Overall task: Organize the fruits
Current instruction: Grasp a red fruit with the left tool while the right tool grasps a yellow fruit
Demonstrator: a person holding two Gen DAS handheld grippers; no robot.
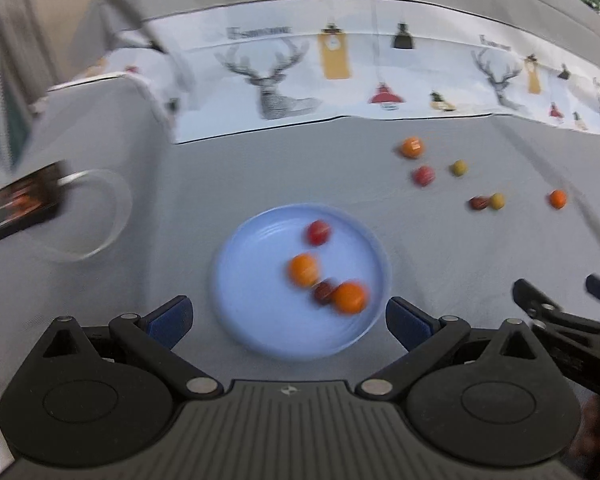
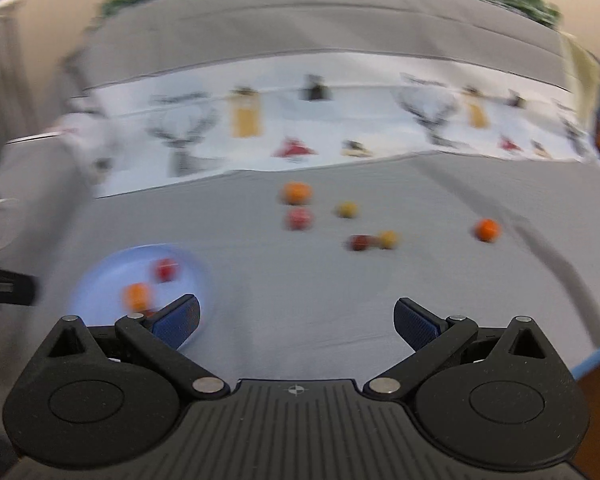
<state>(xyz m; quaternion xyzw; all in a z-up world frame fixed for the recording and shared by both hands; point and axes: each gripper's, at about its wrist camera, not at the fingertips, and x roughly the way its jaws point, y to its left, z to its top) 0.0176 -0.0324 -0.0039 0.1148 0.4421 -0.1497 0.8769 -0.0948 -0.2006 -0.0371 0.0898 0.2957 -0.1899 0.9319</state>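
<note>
Directly ahead of the wide-spread left claw: blue plate, 4 fruits.

Both wrist views low over the grey cloth-covered tabletop, facing its far edge; shared: round pale-blue plate, scattered fruits.

The printed cloth carries lettering beside its deer, too blurred to read.

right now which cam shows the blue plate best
The left wrist view: the blue plate sits whole between the open fingers, four fruits countable on it. In the right wrist view the plate is blurred at lower left, its near edge hidden behind a finger.
</note>
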